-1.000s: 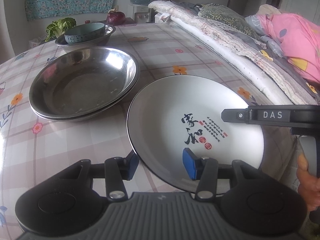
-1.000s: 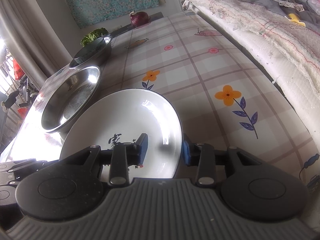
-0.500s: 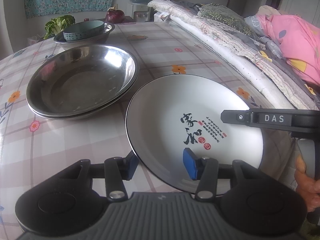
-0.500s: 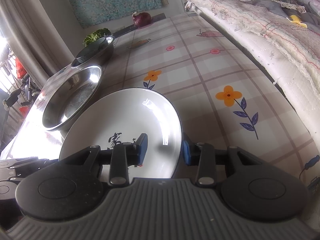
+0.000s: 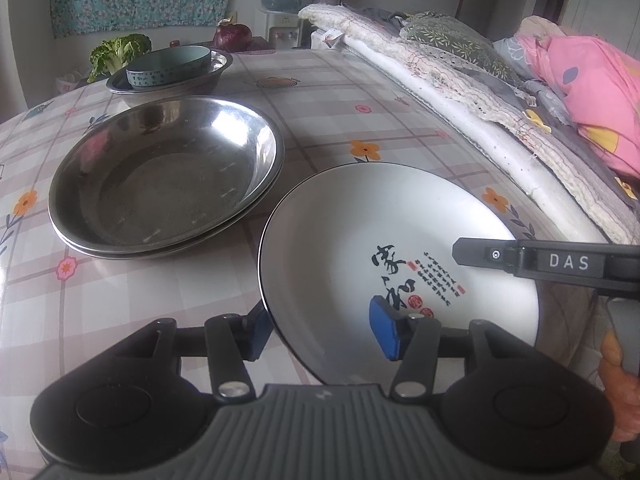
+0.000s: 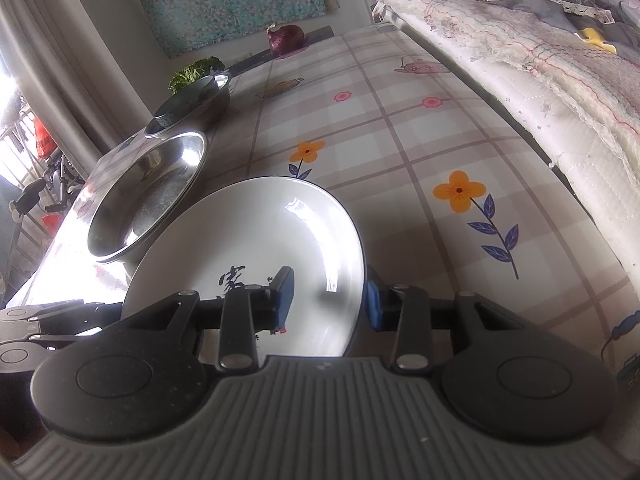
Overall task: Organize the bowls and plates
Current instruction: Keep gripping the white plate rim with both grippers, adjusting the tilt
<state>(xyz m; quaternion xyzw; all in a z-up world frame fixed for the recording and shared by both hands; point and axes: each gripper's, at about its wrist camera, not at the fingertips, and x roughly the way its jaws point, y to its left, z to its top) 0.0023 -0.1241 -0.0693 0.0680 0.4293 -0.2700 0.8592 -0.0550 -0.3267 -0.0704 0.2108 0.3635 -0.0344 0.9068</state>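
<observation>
— Looking from the left wrist, where is the white plate?

— On the flowered tablecloth, near and to the right, just beside the stacked steel pans. Its near-left rim sits between the blue pads of the left gripper.

— Is that gripper clamped on it?

— No. Its jaws are opening: the left pad stands outside the rim, the right pad is over the plate's inside, and neither visibly presses.

— And the right gripper?

— From its own camera the plate's right rim runs between its two blue pads, one inside the plate, one outside, both close against the rim. It looks gripped there. In the left view its black finger reaches in over the plate from the right, with part of a hand below.

— What else is on the table?

— Farther off on the left, a steel bowl with a pale green bowl nested in it. Beyond them lie leafy greens and a red onion. Folded bedding runs along the right edge.
</observation>
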